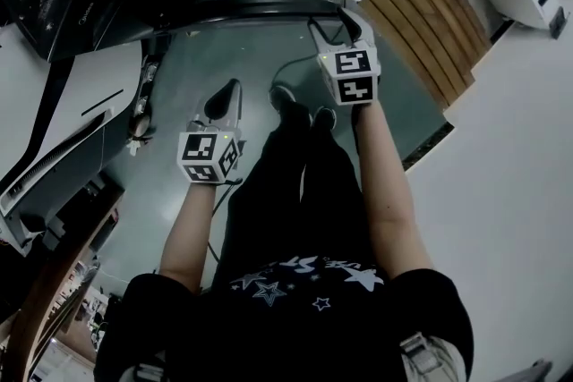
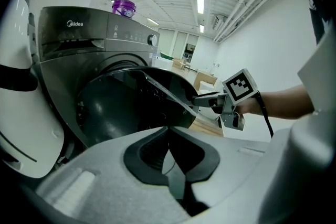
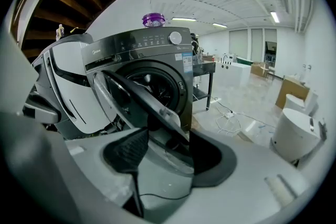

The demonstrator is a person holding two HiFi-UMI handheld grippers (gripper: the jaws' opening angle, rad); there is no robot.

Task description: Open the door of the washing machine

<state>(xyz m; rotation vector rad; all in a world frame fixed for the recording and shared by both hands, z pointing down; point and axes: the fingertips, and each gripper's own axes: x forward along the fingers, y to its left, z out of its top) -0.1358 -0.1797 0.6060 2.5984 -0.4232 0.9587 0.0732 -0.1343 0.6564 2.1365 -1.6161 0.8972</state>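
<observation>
Holding the washing machine door [image 3: 131, 89] by its edge, partly swung out, our right gripper [image 3: 167, 139] is clamped on it. Our left gripper [image 2: 169, 160] hangs closed, empty. Pulling off the door's swing arc could make the jaws slip free.

We see the washing machine [image 2: 79, 44] with its door [image 2: 157, 97] swung partly open. The right gripper [image 2: 202, 98] meets the door's outer edge. Our left gripper [image 2: 173, 165] has its jaws together and empty. A purple container [image 2: 124, 7] sits atop the machine.

One washing machine door [image 3: 137, 98], two grippers [image 1: 224, 98] [image 2: 197, 99].
</observation>
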